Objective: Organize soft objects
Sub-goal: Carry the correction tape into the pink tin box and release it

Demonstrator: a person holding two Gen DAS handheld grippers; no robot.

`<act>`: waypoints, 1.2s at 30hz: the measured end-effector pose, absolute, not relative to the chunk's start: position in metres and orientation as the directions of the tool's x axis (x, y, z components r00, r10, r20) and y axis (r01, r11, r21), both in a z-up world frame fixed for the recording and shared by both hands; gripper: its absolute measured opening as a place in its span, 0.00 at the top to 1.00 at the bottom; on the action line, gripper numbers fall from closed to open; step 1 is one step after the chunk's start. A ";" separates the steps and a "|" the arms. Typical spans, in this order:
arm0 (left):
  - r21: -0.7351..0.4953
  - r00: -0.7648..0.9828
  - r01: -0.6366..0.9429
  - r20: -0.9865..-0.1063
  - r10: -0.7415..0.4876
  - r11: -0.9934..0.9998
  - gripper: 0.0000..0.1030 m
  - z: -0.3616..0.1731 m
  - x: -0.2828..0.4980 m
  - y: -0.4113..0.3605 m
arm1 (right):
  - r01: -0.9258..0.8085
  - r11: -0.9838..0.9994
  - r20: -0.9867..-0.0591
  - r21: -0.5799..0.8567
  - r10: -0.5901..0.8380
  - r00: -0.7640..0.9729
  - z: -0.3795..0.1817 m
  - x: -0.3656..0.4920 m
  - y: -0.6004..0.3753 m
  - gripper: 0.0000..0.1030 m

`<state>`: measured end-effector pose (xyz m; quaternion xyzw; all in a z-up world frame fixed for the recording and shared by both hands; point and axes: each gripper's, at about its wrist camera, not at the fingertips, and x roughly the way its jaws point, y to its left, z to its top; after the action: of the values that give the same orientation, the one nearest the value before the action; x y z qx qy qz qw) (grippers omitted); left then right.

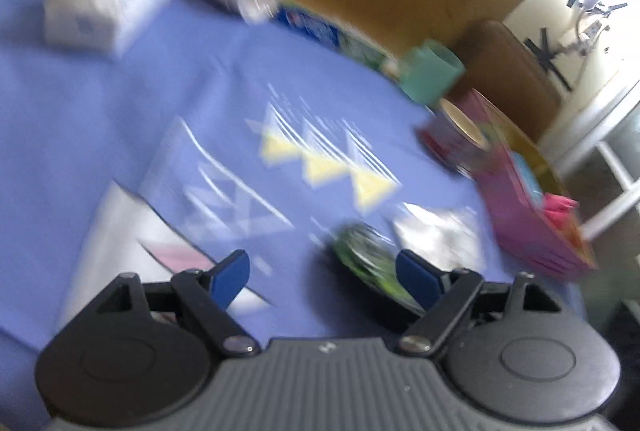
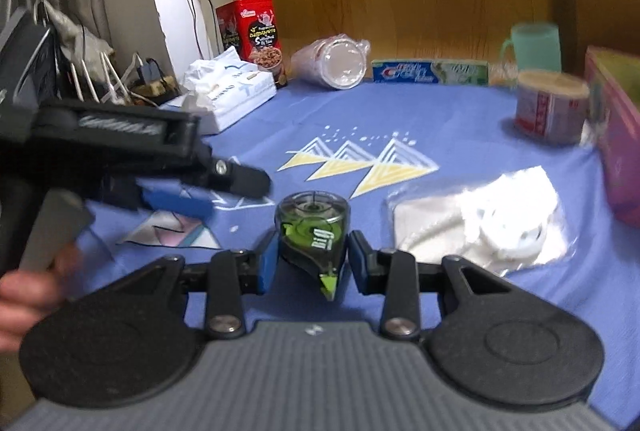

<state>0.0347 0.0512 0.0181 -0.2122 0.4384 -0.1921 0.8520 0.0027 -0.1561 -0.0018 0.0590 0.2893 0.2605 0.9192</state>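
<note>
Over the blue cloth [image 1: 100,103], the blurred left gripper [image 1: 322,277] hangs with jaws apart, empty, seemingly free to help. Through the right wrist view, the right gripper [image 2: 313,265] brackets the green tape dispenser [image 2: 314,231], contact unclear, while the bagged white soft item [image 2: 480,219] lies just beside.

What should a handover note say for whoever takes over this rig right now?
Right gripper: fingers either side of the green tape dispenser on the blue cloth; contact unclear.
Left gripper: open, holds nothing, above the cloth; its view is blurred.
White bagged soft item: on the cloth, right of the dispenser, untouched.
Tissue pack: far left.
Done: nothing visibly sorted.
Left: gather the soft items.
</note>
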 end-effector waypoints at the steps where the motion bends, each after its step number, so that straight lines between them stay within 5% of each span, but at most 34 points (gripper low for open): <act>1: -0.543 0.538 0.143 -0.659 -0.525 0.828 0.26 0.017 0.033 0.047 | -0.446 0.850 -0.499 0.281 0.527 0.689 -0.003 0.001 -0.158 0.61; 4: -0.516 0.531 0.161 -0.673 -0.514 0.842 0.56 0.017 0.034 0.029 | -0.453 0.832 -0.482 0.321 0.555 0.677 -0.004 -0.005 -0.163 0.61; 16: -0.417 0.514 0.484 -0.576 -0.635 0.770 0.58 0.098 0.067 -0.128 | -0.280 0.935 -0.263 0.216 0.332 0.906 0.044 -0.024 -0.258 0.61; 25: -0.392 0.456 0.587 -0.563 -0.689 0.708 0.58 0.092 0.096 -0.256 | 0.019 0.992 -0.259 0.122 0.013 0.966 0.043 0.009 -0.355 0.61; 29: -0.357 0.486 0.574 -0.575 -0.658 0.737 0.57 0.086 0.103 -0.263 | 0.162 0.987 -0.296 0.014 -0.150 0.943 0.031 0.039 -0.386 0.55; 36: -0.296 0.549 0.540 -0.586 -0.596 0.788 0.53 0.090 0.098 -0.190 | 0.196 0.973 -0.260 0.122 -0.159 0.952 0.034 0.018 -0.409 0.55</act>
<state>0.0983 -0.1897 0.0897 -0.0405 0.3482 -0.3231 0.8790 0.0180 -0.4087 0.0337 0.0731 0.1250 -0.0902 0.9853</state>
